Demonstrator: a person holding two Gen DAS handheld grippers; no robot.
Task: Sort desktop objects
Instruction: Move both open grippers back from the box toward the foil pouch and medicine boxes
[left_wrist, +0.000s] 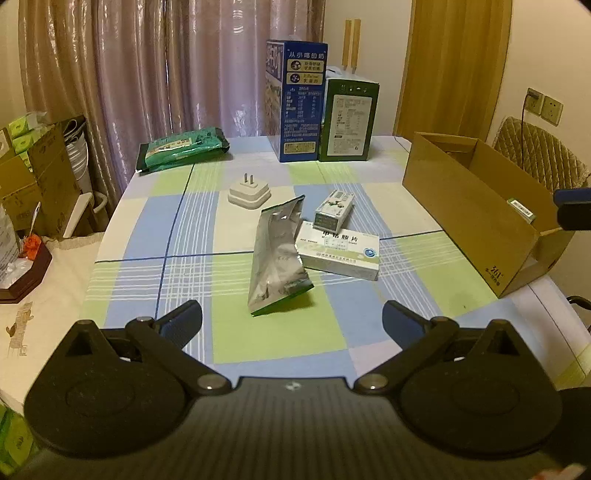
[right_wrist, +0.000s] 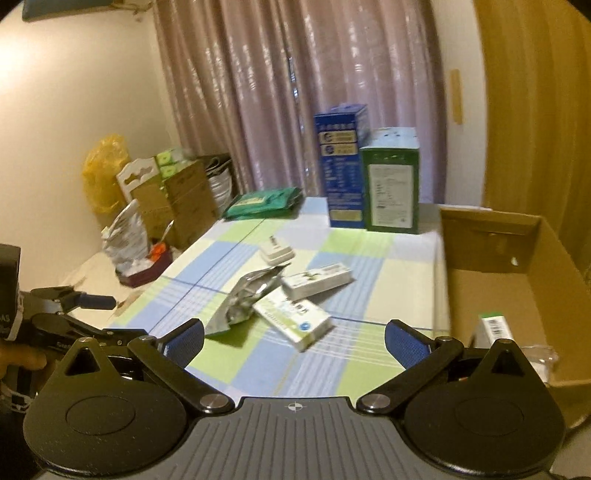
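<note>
A silver foil pouch (left_wrist: 277, 254) (right_wrist: 245, 299) lies mid-table on the checked cloth, touching a flat white medicine box (left_wrist: 340, 254) (right_wrist: 295, 319). Behind them rest a smaller white-green box (left_wrist: 334, 210) (right_wrist: 317, 280) and a white plug adapter (left_wrist: 249, 192) (right_wrist: 276, 253). An open cardboard box (left_wrist: 476, 206) (right_wrist: 495, 291) stands at the right with a small barcoded box (right_wrist: 495, 326) inside. My left gripper (left_wrist: 291, 321) hovers open just short of the pouch. My right gripper (right_wrist: 293, 339) is open too, nothing between its fingers, near the cardboard box's left wall.
A tall blue carton (left_wrist: 297, 99) and a green carton (left_wrist: 349, 118) stand at the table's back edge. A green packet (left_wrist: 183, 149) lies back left. Stacked cartons (left_wrist: 33, 173) and a side table with a tissue holder (left_wrist: 22, 273) are at the left, a padded chair (left_wrist: 539, 151) back right.
</note>
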